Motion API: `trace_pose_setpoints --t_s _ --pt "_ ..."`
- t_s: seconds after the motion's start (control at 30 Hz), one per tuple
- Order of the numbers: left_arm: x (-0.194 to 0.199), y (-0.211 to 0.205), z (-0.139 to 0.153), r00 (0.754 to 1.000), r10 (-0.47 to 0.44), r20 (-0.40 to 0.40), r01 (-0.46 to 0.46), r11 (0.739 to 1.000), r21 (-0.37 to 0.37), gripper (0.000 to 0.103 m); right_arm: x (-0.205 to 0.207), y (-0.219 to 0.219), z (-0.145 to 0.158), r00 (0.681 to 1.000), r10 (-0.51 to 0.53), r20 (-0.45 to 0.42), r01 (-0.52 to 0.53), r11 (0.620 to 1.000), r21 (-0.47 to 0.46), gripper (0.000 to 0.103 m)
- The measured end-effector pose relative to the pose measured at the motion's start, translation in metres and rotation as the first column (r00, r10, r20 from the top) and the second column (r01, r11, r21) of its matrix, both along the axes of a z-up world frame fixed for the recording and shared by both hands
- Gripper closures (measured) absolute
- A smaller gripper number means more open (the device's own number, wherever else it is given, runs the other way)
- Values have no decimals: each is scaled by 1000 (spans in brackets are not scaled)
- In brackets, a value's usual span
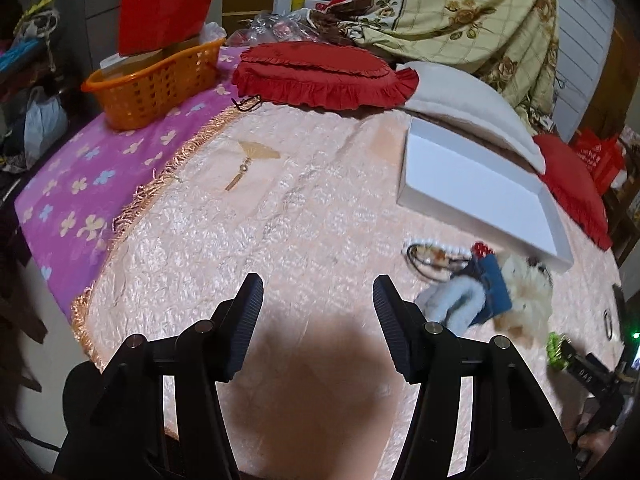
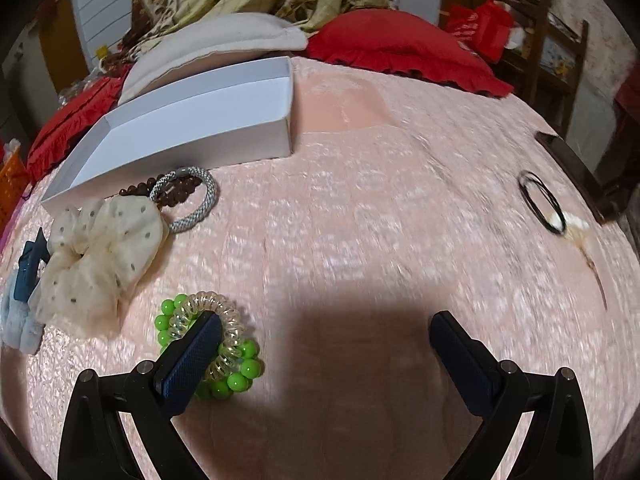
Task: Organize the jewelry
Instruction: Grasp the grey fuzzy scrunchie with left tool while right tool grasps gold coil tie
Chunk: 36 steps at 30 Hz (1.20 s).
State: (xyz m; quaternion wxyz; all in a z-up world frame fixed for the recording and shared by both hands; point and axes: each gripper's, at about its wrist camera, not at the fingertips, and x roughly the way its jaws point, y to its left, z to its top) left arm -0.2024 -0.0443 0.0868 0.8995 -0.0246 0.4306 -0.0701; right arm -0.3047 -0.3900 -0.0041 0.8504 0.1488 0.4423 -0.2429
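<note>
Nearest my right lens sits the green bead bracelet (image 2: 224, 368) with a clear coil hair tie (image 2: 218, 320) on top, both on the pink bedspread (image 2: 360, 220) well short of the white box (image 2: 192, 128). I judge that box is where everything belongs, and it looks empty. My right gripper (image 2: 326, 344) stands spread wide; its left finger overlaps the coil tie in view, but nothing lies between the jaws, so it grasps nothing. My left gripper (image 1: 318, 316) is likewise released, with bare bedspread between its fingers.

Left of the box's near corner, a blue clip (image 2: 28, 264) and a cream dotted scrunchie (image 2: 96, 252) lie heaped. Touching the box's front wall are brown beads (image 2: 176, 192) and a grey woven bracelet (image 2: 196, 196). Far right of the box, a black hair band (image 2: 540, 200) lies apart.

Those piled pieces overlap, so lifting one may drag another along. From the left view, a fan-shaped tassel charm (image 1: 248, 160) lies alone, well left of the box.
</note>
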Motion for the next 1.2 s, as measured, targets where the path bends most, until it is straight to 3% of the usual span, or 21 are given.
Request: trace_pose_setpoints --t_s 0.43,0.5,0.6,0.67,0.8,0.9,1.2 --pt "-19 -30 -11 990 -139 -8 139 990 4 46 -9 10 1 1000 -1 -4 1 1000 -14 3" --pt "-22 -34 -9 989 -146 12 146 989 18 46 -14 14 10 999 1 33 0 999 -38 12" --pt "-24 -41 -7 987 -158 21 157 987 25 46 -28 21 34 987 37 158 -25 996 -81 11" --pt "-24 -46 -7 985 -171 16 170 985 24 46 -29 24 44 978 73 195 -57 995 -87 12" --pt "-25 -55 -8 979 -202 5 201 979 39 46 -21 26 50 970 167 176 -163 986 -38 23" --pt "-25 -58 -10 975 -222 -8 222 974 46 46 -15 30 42 966 229 117 -228 973 -24 42" --pt "-6 -62 -15 965 -258 -47 259 966 7 46 -25 25 29 958 258 127 -263 965 21 53"
